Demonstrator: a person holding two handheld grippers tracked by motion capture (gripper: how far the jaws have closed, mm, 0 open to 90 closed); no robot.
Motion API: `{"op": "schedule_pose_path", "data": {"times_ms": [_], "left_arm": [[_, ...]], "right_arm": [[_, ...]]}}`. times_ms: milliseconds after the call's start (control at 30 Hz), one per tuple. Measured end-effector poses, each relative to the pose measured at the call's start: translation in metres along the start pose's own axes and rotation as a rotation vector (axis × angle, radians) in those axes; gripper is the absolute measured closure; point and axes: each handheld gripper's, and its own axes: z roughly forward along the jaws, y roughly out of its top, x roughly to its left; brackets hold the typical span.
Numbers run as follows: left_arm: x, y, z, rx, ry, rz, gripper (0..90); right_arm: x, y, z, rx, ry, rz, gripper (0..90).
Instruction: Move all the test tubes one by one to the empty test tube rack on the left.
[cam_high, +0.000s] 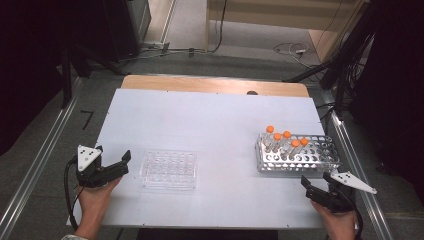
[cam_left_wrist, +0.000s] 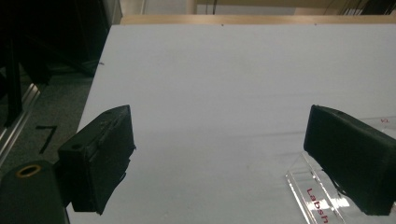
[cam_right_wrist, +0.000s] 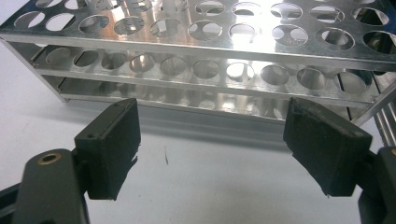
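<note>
Tubes (cam_high: 286, 141) in rack (cam_high: 298, 161), tray (cam_high: 169, 170) nearby

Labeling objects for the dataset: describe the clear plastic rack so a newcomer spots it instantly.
On the white table, look near the front edge on the left half. The clear plastic rack lies flat and empty there, unlike the metal rack at right holding orange-capped tubes.

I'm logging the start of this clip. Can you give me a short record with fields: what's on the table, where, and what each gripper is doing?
surface: white table top
right side: shiny metal rack with round holes, upright
in rack: five clear tubes with orange caps, clustered at its far left part
left of centre: clear plastic well tray, lying flat
left gripper: jaws open, nothing between them, beside the tray
right gripper: jaws open, nothing between them, just in front of the rack
contact: neither gripper touches anything
</note>
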Motion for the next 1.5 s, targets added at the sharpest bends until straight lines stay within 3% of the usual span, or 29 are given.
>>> {"op": "schedule_pose_path", "data": {"times_ms": [167,533,733,1100,1233,1500], "left_arm": [[0.002,-0.002,0.004,0.042,-0.018,-0.021,9.6],[-0.001,-0.001,0.005,0.036,-0.008,0.002,9.8],[-0.001,-0.001,0.004,0.013,0.008,0.006,9.7],[-0.003,0.000,0.005,0.020,0.005,0.010,9.8],[-0.002,-0.001,0.005,0.026,0.001,0.016,9.8],[-0.001,-0.001,0.006,0.028,0.003,0.013,9.8]], "right_arm": [[0.002,0.002,-0.002,0.001,0.010,0.006,18.4],[0.009,0.020,-0.012,-0.053,0.033,0.004,19.8],[0.012,0.031,-0.011,-0.065,0.022,-0.009,22.5],[0.009,0.053,0.010,-0.074,0.037,0.003,41.8],[0.010,0.058,0.022,-0.047,0.040,0.003,45.3],[0.012,0.064,0.034,-0.043,0.035,-0.004,52.2]]}}
